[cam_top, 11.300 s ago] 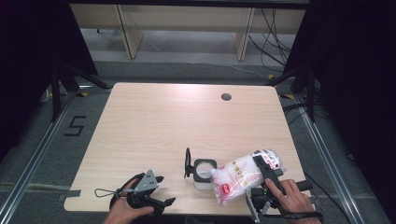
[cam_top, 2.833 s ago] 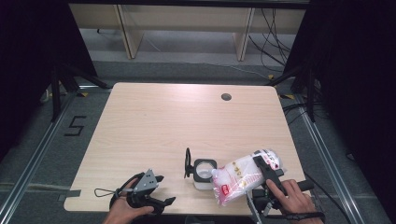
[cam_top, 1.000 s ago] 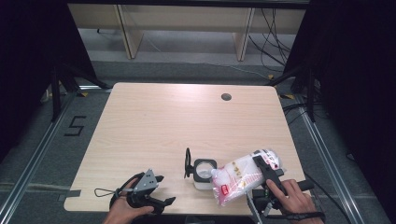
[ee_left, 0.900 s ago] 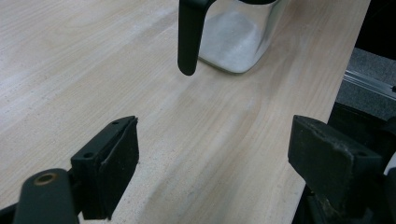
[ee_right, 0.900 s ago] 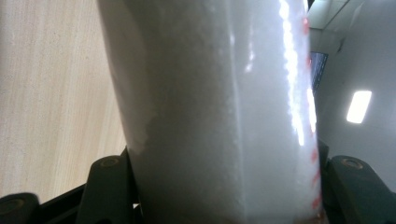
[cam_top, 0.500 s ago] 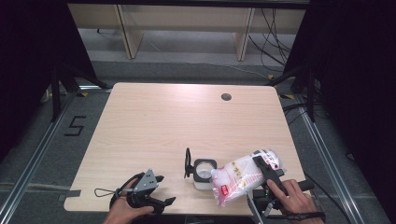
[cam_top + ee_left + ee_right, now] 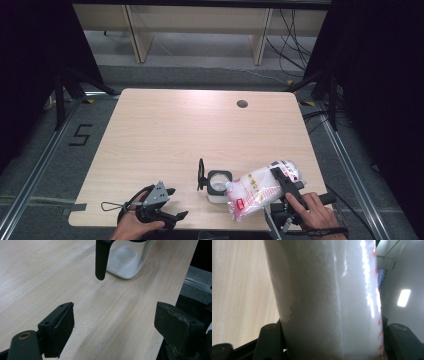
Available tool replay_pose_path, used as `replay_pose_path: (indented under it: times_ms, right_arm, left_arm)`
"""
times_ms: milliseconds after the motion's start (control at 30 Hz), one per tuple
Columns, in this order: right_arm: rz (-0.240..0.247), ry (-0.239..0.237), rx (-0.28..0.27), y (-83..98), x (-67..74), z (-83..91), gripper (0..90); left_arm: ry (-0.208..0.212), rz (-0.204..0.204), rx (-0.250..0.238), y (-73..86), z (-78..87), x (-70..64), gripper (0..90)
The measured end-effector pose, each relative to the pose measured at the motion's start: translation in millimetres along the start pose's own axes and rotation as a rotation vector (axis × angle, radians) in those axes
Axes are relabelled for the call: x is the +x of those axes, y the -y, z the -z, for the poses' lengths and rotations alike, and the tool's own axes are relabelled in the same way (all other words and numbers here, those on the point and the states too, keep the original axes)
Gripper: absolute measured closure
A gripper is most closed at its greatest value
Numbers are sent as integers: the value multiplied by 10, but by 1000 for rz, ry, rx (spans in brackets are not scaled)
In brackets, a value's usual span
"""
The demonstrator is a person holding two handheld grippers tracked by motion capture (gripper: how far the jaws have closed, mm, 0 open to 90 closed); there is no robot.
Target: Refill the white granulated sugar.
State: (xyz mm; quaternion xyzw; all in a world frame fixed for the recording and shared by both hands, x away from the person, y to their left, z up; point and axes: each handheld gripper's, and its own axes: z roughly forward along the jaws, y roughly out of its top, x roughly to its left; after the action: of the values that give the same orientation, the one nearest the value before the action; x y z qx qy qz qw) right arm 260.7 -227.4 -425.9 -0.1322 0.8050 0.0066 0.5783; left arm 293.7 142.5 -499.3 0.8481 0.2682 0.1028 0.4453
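left claw [image 7: 167,210] sits at the near left corner of the pale wooden table [image 7: 165,130], held low in the person's left hand [image 7: 131,227]. in the left gripper view its two black jaws stand spread wide with only bare wood between them; it holds nothing and touches nothing. farther along that view stands the clear square glass jar [image 7: 127,261] with a shallow layer of white grains in its bottom, and its black hinged lid [image 7: 101,258] hangs open at the side.

moving right in the high view, the jar [image 7: 218,182] stands near the front edge, mouth uncovered, lid [image 7: 201,175] swung up to its left. just beside it, tilted with its lower end toward the jar mouth, is the clear plastic bag of white granules with a small red label [image 7: 257,192].

right claw [image 7: 285,185], held in the person's right hand [image 7: 312,215], is clamped across the bag's upper part. in the right gripper view the bag [image 7: 329,297] bulges between the jaws, which press on both its sides, partly open around its bulk.

judgement on progress: the jar is open and holds only a thin layer, so filling appears under way but far from complete. remaining, by my reading: empty more of the bag into the jar, set the bag down, close the lid. whether grains are running at this instant cannot be told.
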Motion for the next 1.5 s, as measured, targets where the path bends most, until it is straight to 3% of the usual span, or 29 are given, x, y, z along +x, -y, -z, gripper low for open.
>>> replay_pose_path:
  times_ms: [33, 133, 167, 367, 400, 533, 600, 667, 700, 733, 767, 800, 833, 867, 900, 933, 967, 1000, 1067, 1100, 1200, 1233, 1267, 1300, 1333, 1367, 1400, 1467, 1500]
  right_arm:
    - [-16, -9, 7, -1, 12, 1, 419]
    - [35, 3, -21, -1, -11, -14, 419]
    - [-14, -12, 4, -3, 13, 0, 419]
    - [24, 0, -10, 24, -11, -15, 419]
    - [14, -16, 13, 21, -6, -6, 419]
    - [5, 14, -25, 23, 9, -23, 420]
    - [10, -13, 8, -2, -9, 3, 420]
    - [-51, -7, 9, 7, 37, 6, 420]
    - [21, 23, -36, 14, -8, -26, 420]
    - [23, -2, -11, 22, -15, -12, 420]
    - [-40, -6, 17, 29, 27, 0, 420]
    - [17, -3, 5, 28, -10, -7, 420]
    - [36, -2, -1, 27, -24, -4, 420]
    - [-3, -4, 2, 31, 4, -2, 420]
    - [14, 8, -15, 28, -7, -12, 420]
    - [26, 19, -27, 23, -8, -21, 420]
    - [24, -2, 0, -1, -22, 1, 420]
    - [-17, -6, 3, 0, 11, 5, 420]
    - [37, -2, -15, 2, -32, -1, 420]
    - [21, -6, -9, 19, -16, -11, 420]
    - [24, -4, -2, 21, -15, -4, 420]
    - [-23, 4, -5, 20, 18, -3, 420]
    - [12, 3, -10, 7, -12, -4, 421]
    - [13, -21, 7, -10, -19, 8, 421]
    - [22, 11, -26, -15, -14, -12, 421]
    - [-12, -7, -6, -25, 13, 7, 421]
    - [30, 7, -36, -35, -15, -5, 421]
    - [5, -5, -20, -33, -5, 0, 421]
    - [32, 12, -28, -25, -16, -10, 421]
  left_arm:
    - [0, 0, 0, 0, -1, 1, 161]
    - [2, -8, 4, -1, 4, 3, 161]
    - [2, 2, -4, 1, -2, -2, 160]
    - [0, -2, 2, 1, 2, 1, 161]
    - [0, 1, 2, 1, 1, 0, 161]
    - [-1, 8, 14, 4, 6, -4, 161]
    - [-1, 1, 1, 1, 2, -1, 161]
    - [0, 0, -2, 0, 4, -1, 161]
    - [5, 9, -11, 3, -6, -4, 160]
    - [2, -1, -1, 2, 0, 4, 161]
    - [0, 0, 0, 2, 0, 2, 161]
    - [0, -1, 1, 1, 1, -1, 160]
    - [1, 37, -7, 7, -7, -25, 161]
    - [-1, 24, 0, 5, -3, -15, 161]
    - [0, -2, 2, 1, -1, 1, 160]
    - [-1, 1, 3, 1, 1, 1, 161]
    - [1, 0, 2, 2, 2, 3, 161]
    - [4, 10, -11, 3, -4, -6, 161]
    - [2, 25, -8, 5, -3, -13, 161]
    - [2, -6, -1, 1, 1, 7, 161]
    - [0, 0, 0, 1, 1, -1, 161]
    - [0, 0, 1, 1, 0, -1, 161]
    - [-1, 0, 3, 2, -1, 1, 161]
    - [-2, 1, 2, 2, 0, 2, 161]
    - [0, 1, 2, 2, 1, 3, 161]
    - [2, 7, -9, 2, -4, -3, 161]
    - [1, 7, -10, 1, -3, -5, 161]
    - [1, -2, -1, 2, 1, 5, 161]
    - [-3, -3, 2, 2, 5, 6, 161]
